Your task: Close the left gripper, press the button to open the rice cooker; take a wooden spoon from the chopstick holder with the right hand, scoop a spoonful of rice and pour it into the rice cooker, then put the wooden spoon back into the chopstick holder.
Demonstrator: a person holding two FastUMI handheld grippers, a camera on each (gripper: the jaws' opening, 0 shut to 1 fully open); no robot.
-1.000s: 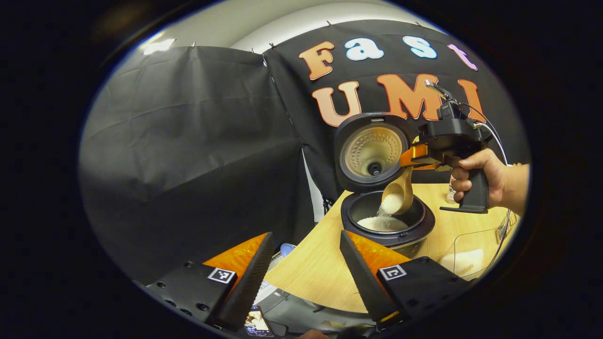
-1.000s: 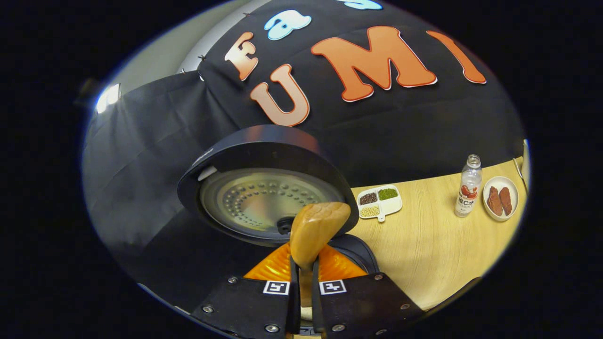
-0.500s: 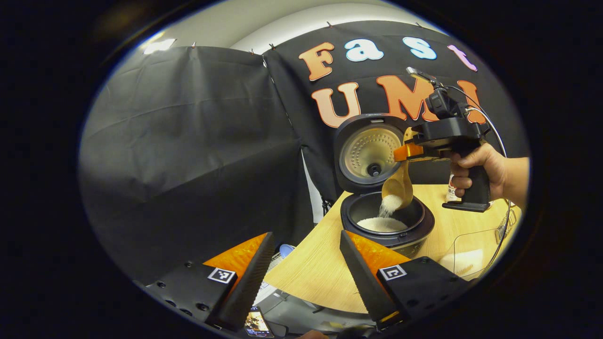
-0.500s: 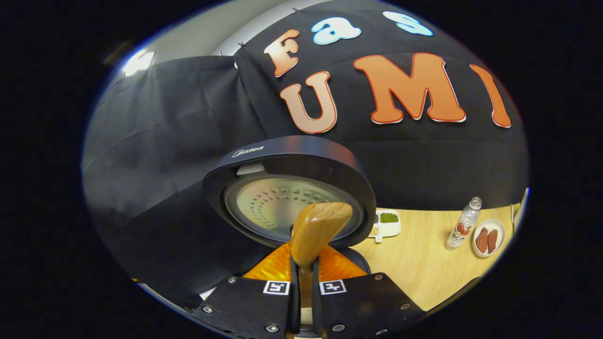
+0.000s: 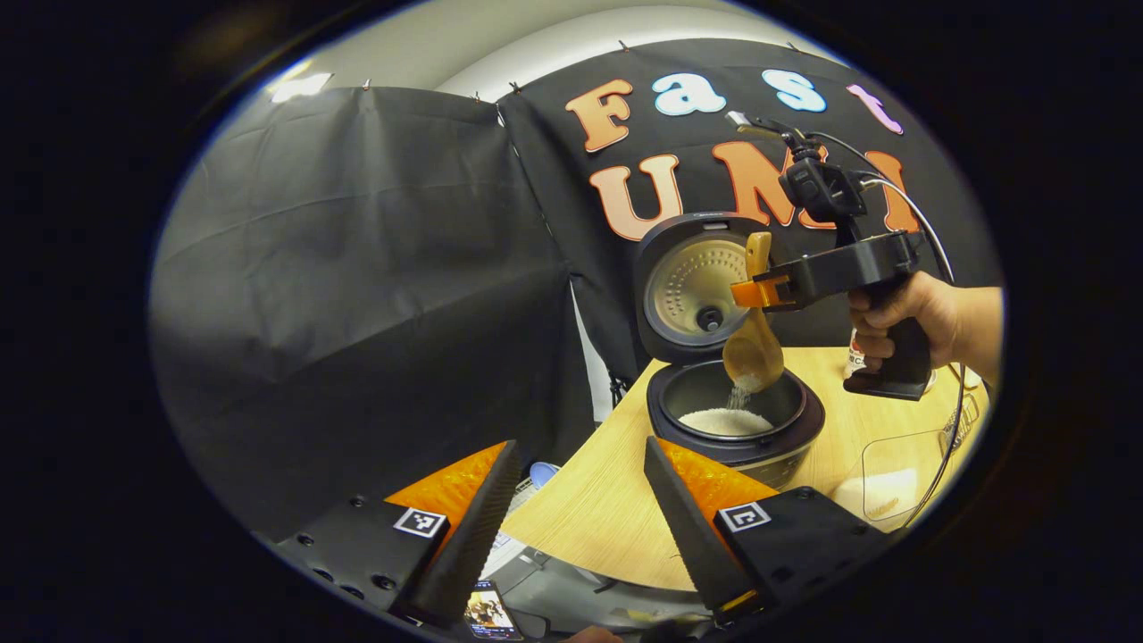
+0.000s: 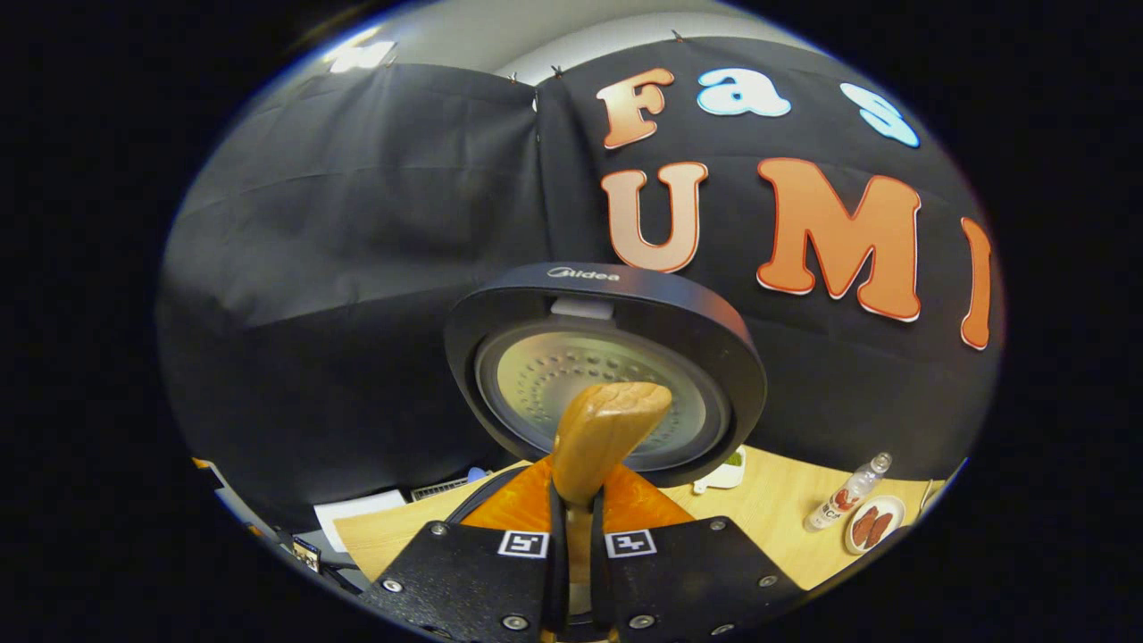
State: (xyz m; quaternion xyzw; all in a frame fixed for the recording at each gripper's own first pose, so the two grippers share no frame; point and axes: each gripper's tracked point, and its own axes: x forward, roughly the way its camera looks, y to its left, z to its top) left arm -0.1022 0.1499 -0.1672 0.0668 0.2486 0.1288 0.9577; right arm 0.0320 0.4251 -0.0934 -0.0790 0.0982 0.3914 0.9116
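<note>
Rice cooker (image 5: 734, 420) (lid up) sits on wooden table (image 5: 598, 509); right tongs (image 6: 571, 536) clamp wooden spoon (image 6: 600, 433), left tongs (image 5: 580, 500) gape.

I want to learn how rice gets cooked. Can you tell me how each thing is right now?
Rice cooker: lid up, rice in the pot.
Wooden spoon: tipped over the pot, rice spilling out.
Right gripper: shut on the spoon handle.
Left gripper: open, holding nothing.
Bottle: upright, cap on.
</note>
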